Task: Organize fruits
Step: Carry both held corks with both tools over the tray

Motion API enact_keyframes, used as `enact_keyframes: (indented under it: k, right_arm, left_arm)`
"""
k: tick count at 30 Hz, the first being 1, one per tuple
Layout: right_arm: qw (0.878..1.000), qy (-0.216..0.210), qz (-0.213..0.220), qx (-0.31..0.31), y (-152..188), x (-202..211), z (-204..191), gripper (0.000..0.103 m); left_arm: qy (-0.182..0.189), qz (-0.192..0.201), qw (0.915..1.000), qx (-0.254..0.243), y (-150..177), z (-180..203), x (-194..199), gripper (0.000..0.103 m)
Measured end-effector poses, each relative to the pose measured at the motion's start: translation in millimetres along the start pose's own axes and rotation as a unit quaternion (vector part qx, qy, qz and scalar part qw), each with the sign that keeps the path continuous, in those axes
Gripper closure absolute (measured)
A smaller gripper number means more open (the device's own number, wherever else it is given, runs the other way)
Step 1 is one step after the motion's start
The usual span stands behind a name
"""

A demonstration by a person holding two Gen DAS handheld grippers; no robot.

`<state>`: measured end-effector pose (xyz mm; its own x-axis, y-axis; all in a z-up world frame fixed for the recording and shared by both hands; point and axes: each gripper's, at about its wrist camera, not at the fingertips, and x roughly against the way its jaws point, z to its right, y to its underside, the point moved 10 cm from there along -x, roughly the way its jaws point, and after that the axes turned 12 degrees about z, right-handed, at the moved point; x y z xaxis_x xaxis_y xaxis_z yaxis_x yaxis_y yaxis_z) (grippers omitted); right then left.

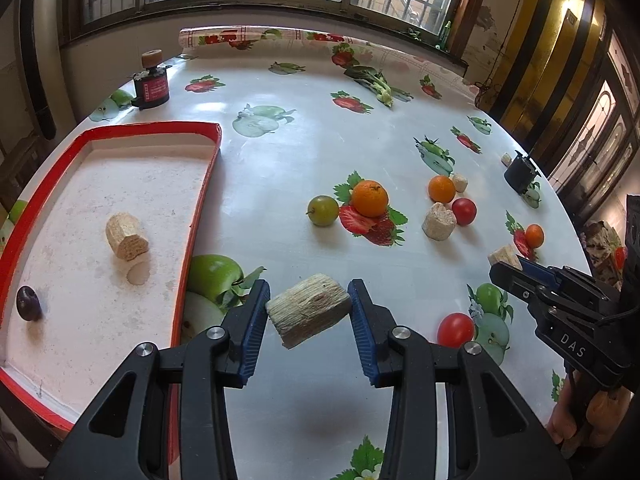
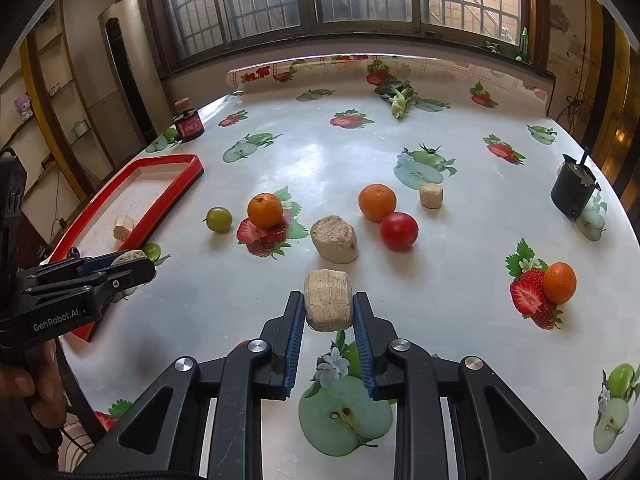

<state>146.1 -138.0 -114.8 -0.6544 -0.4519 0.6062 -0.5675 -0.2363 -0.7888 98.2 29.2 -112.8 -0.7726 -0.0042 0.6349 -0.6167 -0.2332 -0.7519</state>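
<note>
Carrying both beige chunks over to the red tray [image 1: 200,216], keep each one level so neither slips out. Your left gripper [image 1: 309,310] squeezes a chunk [image 1: 308,314] above the table beside the tray, and your right gripper [image 2: 328,312] is clamped on another chunk [image 2: 329,300], lifted above the fruit-print tablecloth [image 2: 320,152].

Taking the red tray [image 1: 120,128] as landmark: its floor is mostly bare, blocked only by a beige chunk [image 1: 127,236] mid-floor and a dark plum [image 1: 28,303] at the near-left wall. The cloth just right of the tray lies open up to a green fruit [image 1: 323,210] and an orange [image 1: 369,198]. Farther right, an orange [image 1: 441,189], tomato [image 1: 464,211] and chunks [image 1: 439,222] crowd the way.
</note>
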Motion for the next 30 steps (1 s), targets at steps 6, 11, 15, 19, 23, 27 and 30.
enact_keyframes:
  k: [6,11,15,19,23,27,30]
  right_arm:
    - [1.000,-0.016,-0.003,0.014,0,-2,-23,0.078]
    - [0.999,-0.030,-0.005,0.022,-1,-4,-40,0.078]
    - [0.999,-0.044,-0.005,0.025,-2,-5,-54,0.078]
    - [0.998,-0.059,-0.006,0.029,-4,-6,-69,0.078]
    - [0.997,-0.075,-0.008,0.034,-7,-8,-85,0.078]
    - [0.995,-0.090,-0.008,0.043,-10,-9,-102,0.078]
    - [0.994,-0.100,-0.008,0.051,-12,-11,-115,0.078]
  left_arm:
    - [-0.013,0.010,0.9999,0.005,-2,-14,9,0.065]
    - [-0.023,0.017,0.9996,0.006,-5,-24,16,0.065]
    - [-0.031,0.023,0.9992,0.008,-7,-32,21,0.065]
    - [-0.037,0.026,0.9989,0.014,-8,-43,25,0.065]
    - [-0.046,0.027,0.9983,0.021,-7,-54,28,0.065]
    - [-0.054,0.028,0.9977,0.028,-7,-66,30,0.065]
    - [-0.061,0.029,0.9971,0.035,-6,-77,32,0.065]
